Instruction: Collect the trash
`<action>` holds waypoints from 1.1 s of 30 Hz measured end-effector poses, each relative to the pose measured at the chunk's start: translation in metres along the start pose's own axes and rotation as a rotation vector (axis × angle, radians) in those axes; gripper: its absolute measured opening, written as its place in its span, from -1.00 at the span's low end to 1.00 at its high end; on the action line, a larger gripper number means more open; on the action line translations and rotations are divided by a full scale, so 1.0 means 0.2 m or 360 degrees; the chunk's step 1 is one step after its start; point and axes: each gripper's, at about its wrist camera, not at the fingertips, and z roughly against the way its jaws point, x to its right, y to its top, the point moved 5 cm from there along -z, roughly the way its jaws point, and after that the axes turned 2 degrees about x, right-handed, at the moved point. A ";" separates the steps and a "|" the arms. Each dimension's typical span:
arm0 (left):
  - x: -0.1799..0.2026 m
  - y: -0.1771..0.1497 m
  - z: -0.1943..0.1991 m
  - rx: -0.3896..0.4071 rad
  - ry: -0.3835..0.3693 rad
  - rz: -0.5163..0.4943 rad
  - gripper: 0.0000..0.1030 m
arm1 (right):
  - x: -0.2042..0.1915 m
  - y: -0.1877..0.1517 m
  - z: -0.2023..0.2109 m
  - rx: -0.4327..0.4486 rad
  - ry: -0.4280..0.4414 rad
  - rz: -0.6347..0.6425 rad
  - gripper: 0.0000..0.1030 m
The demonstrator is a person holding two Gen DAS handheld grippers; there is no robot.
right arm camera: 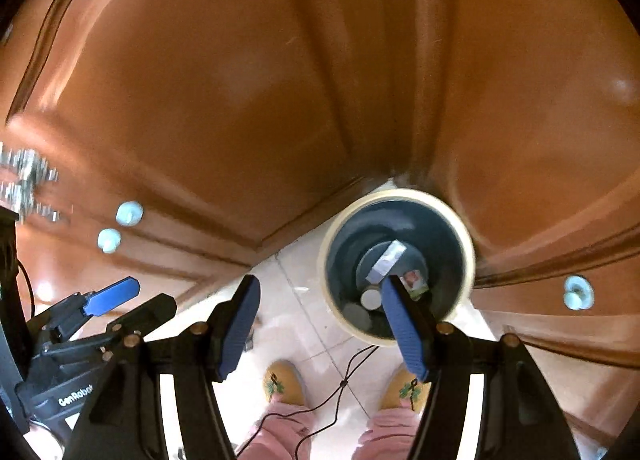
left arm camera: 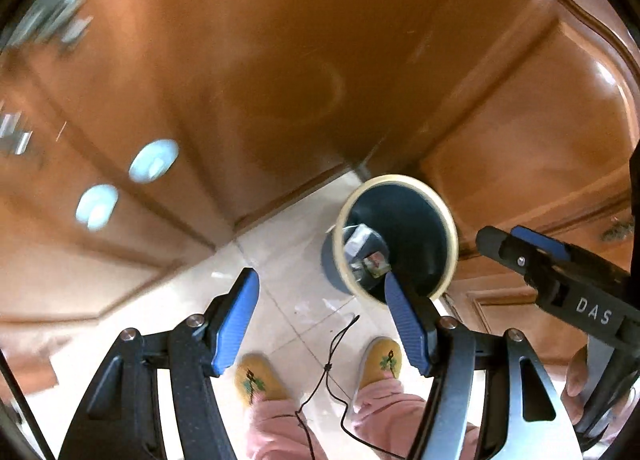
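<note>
A round dark bin with a cream rim (left arm camera: 448, 219) (right arm camera: 344, 219) stands on the pale tile floor in the corner of brown wood cabinets. Inside it lie a silvery wrapper (left arm camera: 362, 242) (right arm camera: 388, 258), a small printed packet (right arm camera: 414, 280) and a white round lid (right arm camera: 370, 298). My left gripper (left arm camera: 320, 324) is open and empty, above the floor just left of the bin. My right gripper (right arm camera: 320, 324) is open and empty, its right finger over the bin's near rim. Each gripper shows in the other's view: right (left arm camera: 532, 256), left (right arm camera: 120, 300).
Brown cabinet doors (left arm camera: 280, 59) (right arm camera: 240, 79) with pale round knobs (left arm camera: 154, 161) (right arm camera: 129, 213) wall in the corner. My yellow slippers (left arm camera: 256, 380) (right arm camera: 284, 382) and pink trousers are below the grippers. A thin black cable (left arm camera: 332, 360) (right arm camera: 344, 380) hangs between them.
</note>
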 end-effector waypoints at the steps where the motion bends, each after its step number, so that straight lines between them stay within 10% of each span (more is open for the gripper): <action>1: -0.03 -0.04 0.00 0.0000 0.0022 0.0044 0.24 | -0.02 -0.02 -0.03 -0.0020 0.0011 0.0032 0.24; 12: -0.47 -0.43 -0.43 -0.0093 0.0195 0.0305 0.24 | -0.25 -0.36 -0.45 -0.0142 0.0144 0.0294 0.24; 33: -1.25 -1.06 -1.79 -0.0603 0.0374 -0.0115 0.24 | -0.27 -0.95 -1.53 -0.0319 0.0122 0.0346 0.24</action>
